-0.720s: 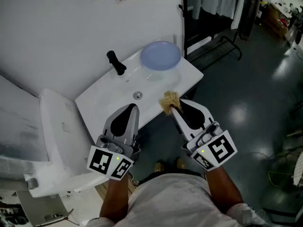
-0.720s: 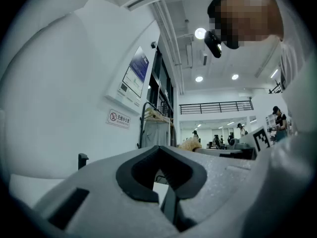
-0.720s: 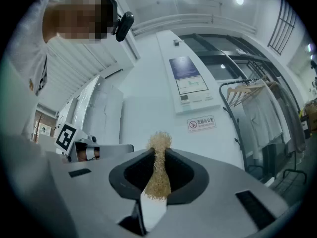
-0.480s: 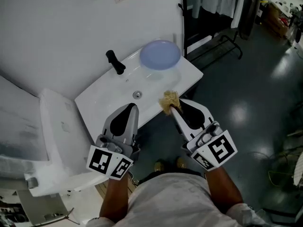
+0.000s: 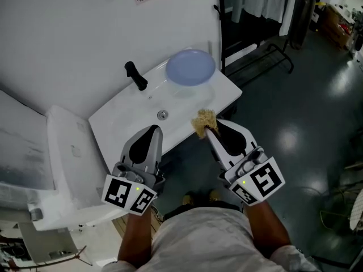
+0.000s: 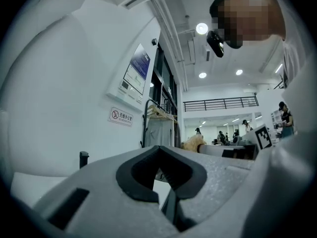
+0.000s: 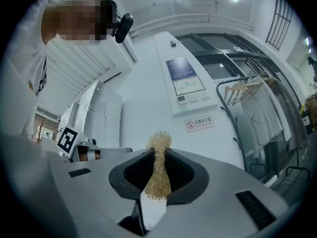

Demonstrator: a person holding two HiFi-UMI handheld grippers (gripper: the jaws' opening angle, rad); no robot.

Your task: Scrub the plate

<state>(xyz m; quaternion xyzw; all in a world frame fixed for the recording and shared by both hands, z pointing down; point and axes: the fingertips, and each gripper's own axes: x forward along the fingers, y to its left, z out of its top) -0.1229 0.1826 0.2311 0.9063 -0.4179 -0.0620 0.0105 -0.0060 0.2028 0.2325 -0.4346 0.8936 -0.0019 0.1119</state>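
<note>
A pale blue plate [image 5: 191, 67] lies on the right end of the white sink [image 5: 130, 115], by the wall. My right gripper [image 5: 207, 127] is shut on a tan fibrous scrubber [image 5: 202, 120], held over the sink's front edge, short of the plate. In the right gripper view the scrubber [image 7: 158, 170] sticks up between the closed jaws. My left gripper [image 5: 153, 130] is shut and holds nothing, its tip just in front of the sink near the drain [image 5: 162, 115]. In the left gripper view the jaws meet with nothing between them.
A black tap handle [image 5: 136, 76] stands at the sink's back. A white appliance [image 5: 68, 169] sits left of the sink. A clothes rack [image 5: 261, 16] with hanging garments stands at the right. The dark glossy floor [image 5: 306, 123] spreads to the right.
The view has shifted slightly; both grippers stay in nearly the same place, the left one a touch lower and further left.
</note>
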